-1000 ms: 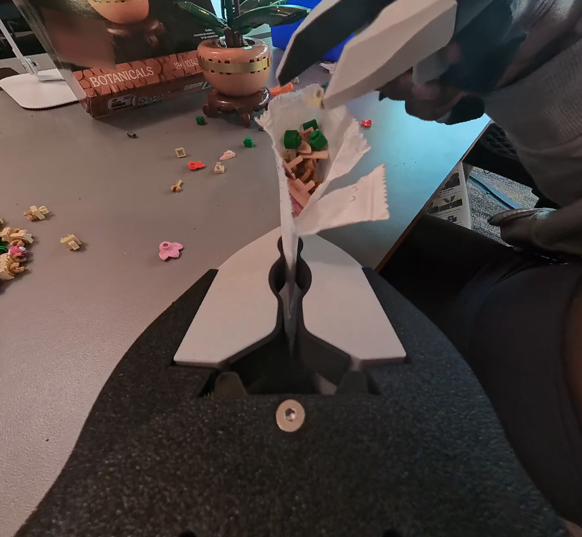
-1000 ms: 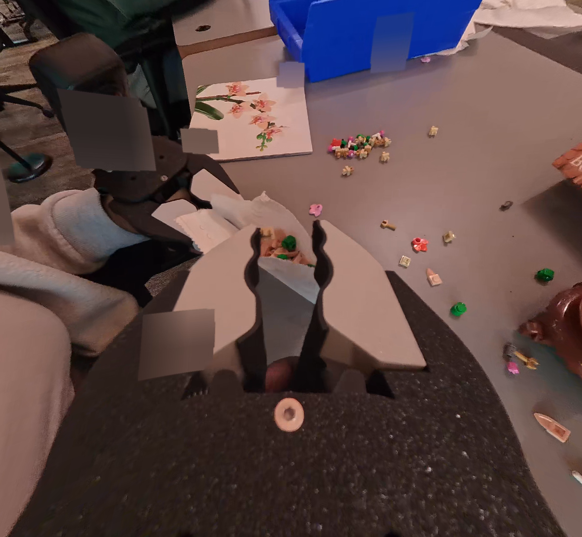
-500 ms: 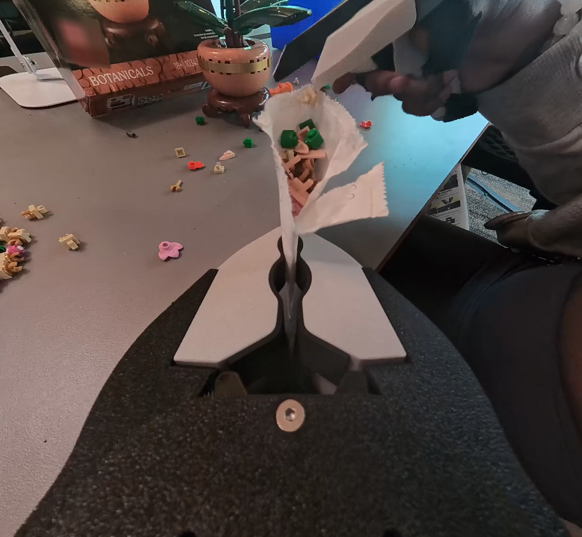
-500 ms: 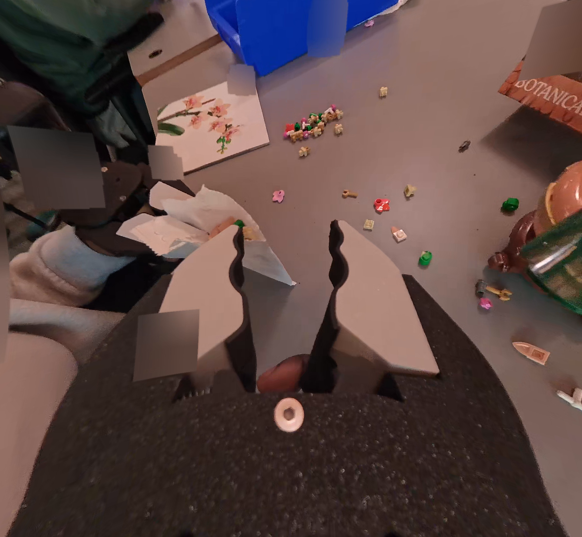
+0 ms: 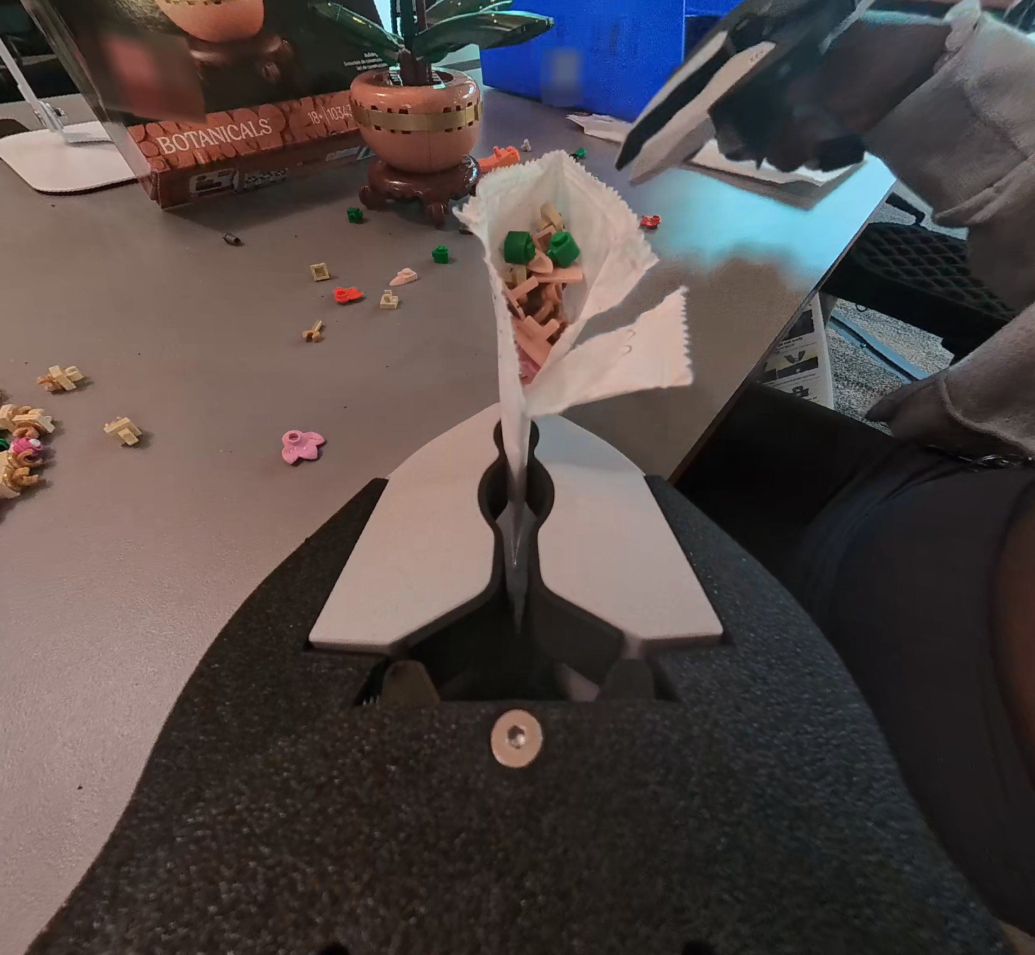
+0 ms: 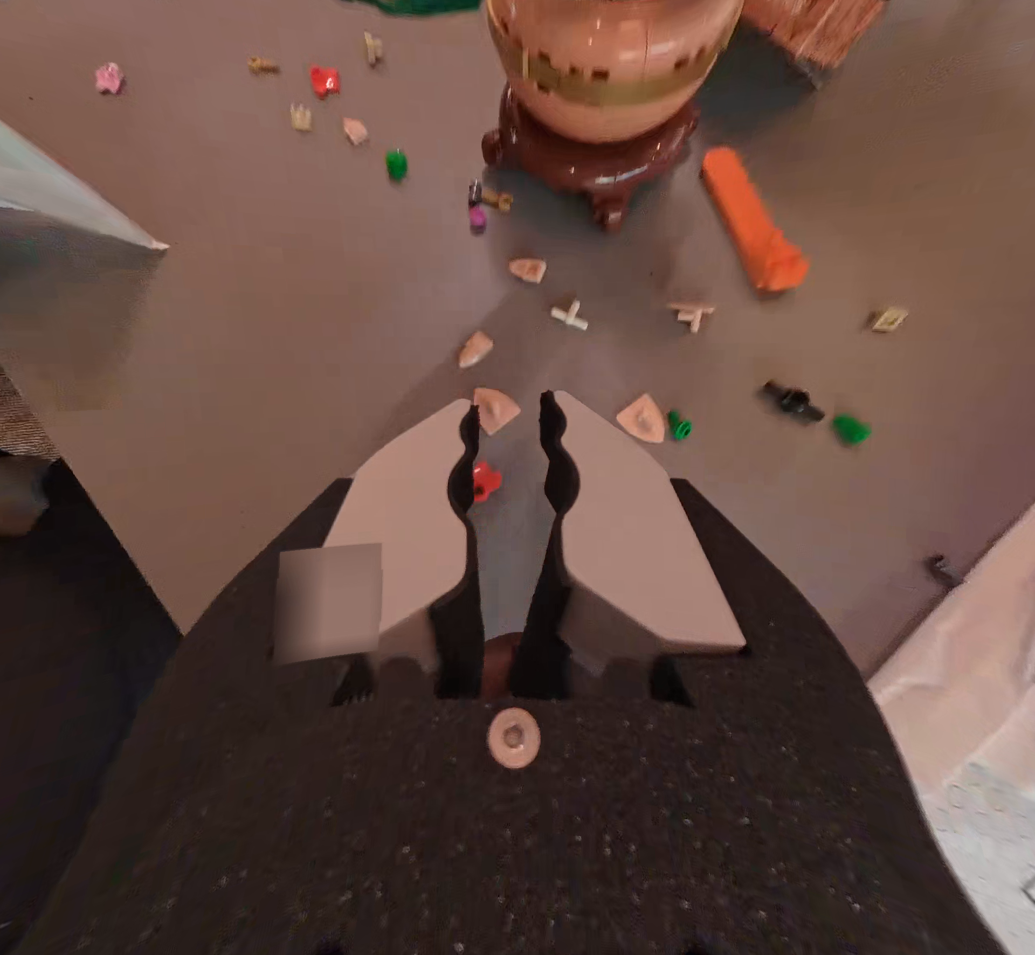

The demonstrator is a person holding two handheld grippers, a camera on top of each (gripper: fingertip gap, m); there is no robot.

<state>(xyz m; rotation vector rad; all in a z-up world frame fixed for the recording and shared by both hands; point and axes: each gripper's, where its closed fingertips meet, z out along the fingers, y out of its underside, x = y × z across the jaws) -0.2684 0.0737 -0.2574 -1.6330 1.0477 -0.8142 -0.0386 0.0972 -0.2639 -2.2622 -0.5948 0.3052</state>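
Left gripper (image 5: 516,458): jaws closed on the lower edge of a white paper bag (image 5: 582,278); bag stands upright from the fingertips, torn open at the top, one flap (image 5: 621,362) folded out to the right; inside, a heap of small bricks (image 5: 540,284), two green on top, tan and pink beneath.

Right gripper (image 6: 511,407): jaws parted, holding nothing; poised above the grey table (image 6: 252,284), pointing down; in the left wrist view it appears up and to the right of the bag (image 5: 672,138), apart from it.

Between the right gripper's fingers, on the table: a red piece (image 6: 484,477) just inside the left finger; a tan wedge piece (image 6: 495,410) just at the left fingertip; a second tan wedge (image 6: 643,417) beside the right fingertip, a green stud (image 6: 680,425) touching or nearly touching it.

Ahead of the right gripper: brick-built flower pot (image 6: 602,54) on a dark brown stand, green leaves blurred above; orange tool (image 6: 750,220) lying to the right of the stand; loose pieces scattered about.

Left wrist view, beyond the bag: the same pot (image 5: 417,116); printed box (image 5: 185,32) standing behind it to the left; blue bin (image 5: 588,49) farther back; pink flower piece (image 5: 302,445) on the table left of the gripper.
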